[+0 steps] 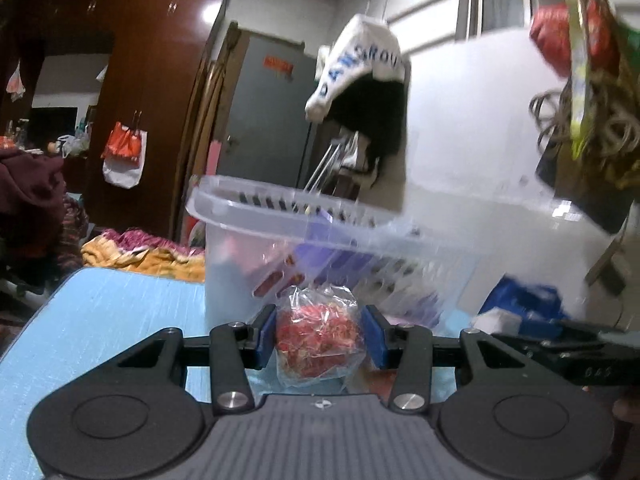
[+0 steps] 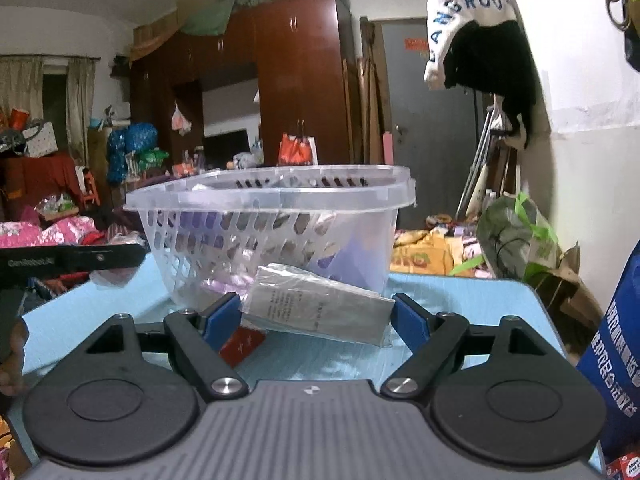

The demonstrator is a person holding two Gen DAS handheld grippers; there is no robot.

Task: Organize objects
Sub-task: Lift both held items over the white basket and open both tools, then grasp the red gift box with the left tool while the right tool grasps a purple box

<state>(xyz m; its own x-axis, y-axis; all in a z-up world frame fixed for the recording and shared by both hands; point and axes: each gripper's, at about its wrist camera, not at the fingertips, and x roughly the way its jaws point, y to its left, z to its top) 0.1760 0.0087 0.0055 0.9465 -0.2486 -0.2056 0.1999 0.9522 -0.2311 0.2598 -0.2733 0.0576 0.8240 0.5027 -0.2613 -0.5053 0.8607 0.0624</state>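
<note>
Your left gripper [image 1: 320,338] is clamped on a clear bag of red bits [image 1: 319,334], both blue pads against its sides, jaws narrow. The bag sits at 12 o'clock from the camera, just in front of the clear plastic basket [image 1: 240,248] on the blue table [image 1: 100,320]. Your right gripper [image 2: 318,320] is spread wide around a clear packet with a printed sheet [image 2: 320,308]; can't tell if the pads press it. Basket [image 2: 224,200] at 12 o'clock behind it.

Dim indoor light, glare spot on the wardrobe [image 1: 212,12], washed-out white wall [image 1: 472,120], left view motion-blurred around the basket [image 1: 280,216], right view sharper, both fisheye-bent with dark corners.
</note>
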